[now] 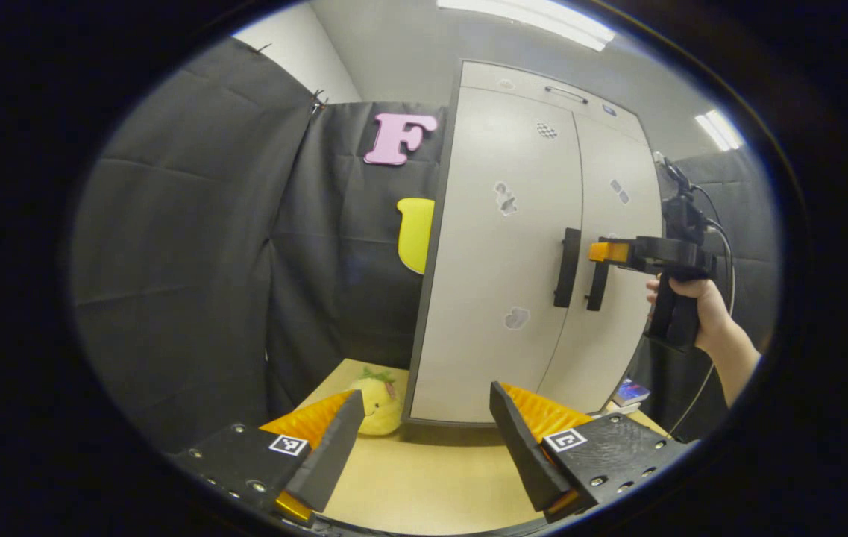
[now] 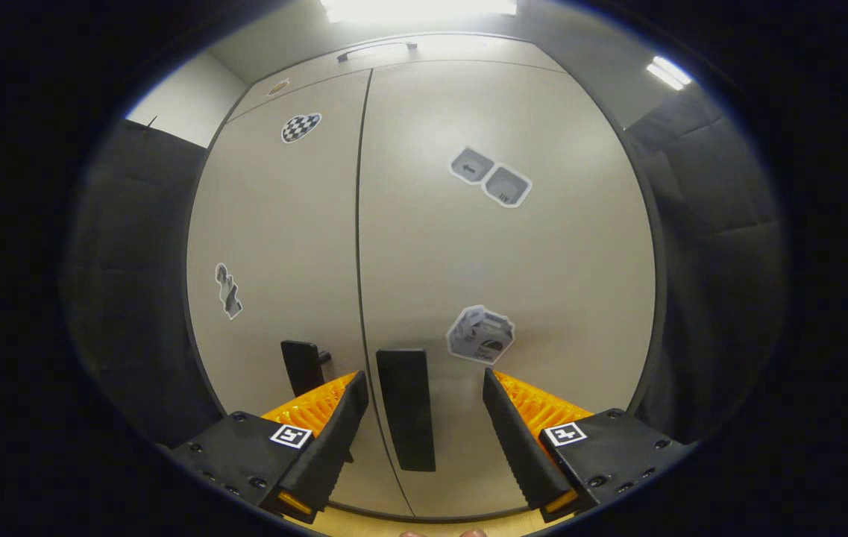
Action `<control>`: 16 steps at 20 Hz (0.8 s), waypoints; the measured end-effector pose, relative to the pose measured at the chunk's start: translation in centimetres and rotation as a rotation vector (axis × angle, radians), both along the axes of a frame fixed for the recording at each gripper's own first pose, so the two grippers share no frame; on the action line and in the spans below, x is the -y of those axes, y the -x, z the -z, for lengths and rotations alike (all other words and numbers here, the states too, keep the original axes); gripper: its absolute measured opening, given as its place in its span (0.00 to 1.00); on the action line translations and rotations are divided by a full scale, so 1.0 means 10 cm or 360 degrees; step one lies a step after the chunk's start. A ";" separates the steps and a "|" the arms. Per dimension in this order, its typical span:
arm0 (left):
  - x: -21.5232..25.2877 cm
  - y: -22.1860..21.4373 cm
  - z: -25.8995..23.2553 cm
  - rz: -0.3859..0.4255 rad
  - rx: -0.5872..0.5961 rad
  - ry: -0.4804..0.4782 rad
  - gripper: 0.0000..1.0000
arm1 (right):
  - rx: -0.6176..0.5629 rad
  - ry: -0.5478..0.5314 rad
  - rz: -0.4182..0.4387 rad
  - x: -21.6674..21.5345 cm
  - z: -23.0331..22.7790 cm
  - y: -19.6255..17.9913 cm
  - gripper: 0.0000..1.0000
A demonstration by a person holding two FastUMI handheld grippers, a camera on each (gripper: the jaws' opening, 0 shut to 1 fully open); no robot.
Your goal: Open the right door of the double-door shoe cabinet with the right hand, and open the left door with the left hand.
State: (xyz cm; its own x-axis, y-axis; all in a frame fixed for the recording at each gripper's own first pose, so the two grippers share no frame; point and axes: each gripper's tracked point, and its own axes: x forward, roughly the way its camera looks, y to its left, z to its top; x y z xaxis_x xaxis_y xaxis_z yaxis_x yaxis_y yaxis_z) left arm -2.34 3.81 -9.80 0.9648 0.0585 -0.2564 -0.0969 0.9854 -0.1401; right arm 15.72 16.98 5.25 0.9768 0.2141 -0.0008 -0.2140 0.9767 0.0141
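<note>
Straddling the right door handle (image 2: 405,409), the right claw (image 2: 420,425) gapes wide, gripping nothing; handle runs vertical, probably untouched. Left claw (image 1: 424,440) open, empty, farther back.

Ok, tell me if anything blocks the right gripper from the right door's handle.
Nothing visible does. The right gripper is open, and the right door's handle sits between its fingers with no object in front of it. Both doors look closed.

I see the shoe cabinet (image 1: 513,246) standing on the table (image 1: 424,477) with a plush toy (image 1: 377,403) at its left foot, my right gripper (image 2: 424,395) straddling the right door's handle (image 2: 405,406), the left door's handle (image 2: 302,367) just left of it.
</note>
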 end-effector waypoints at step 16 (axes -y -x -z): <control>0.05 -0.01 -0.02 0.0032 0.0028 -0.0012 1.00 | -0.0052 -0.0033 0.0008 -0.12 0.19 -0.12 0.28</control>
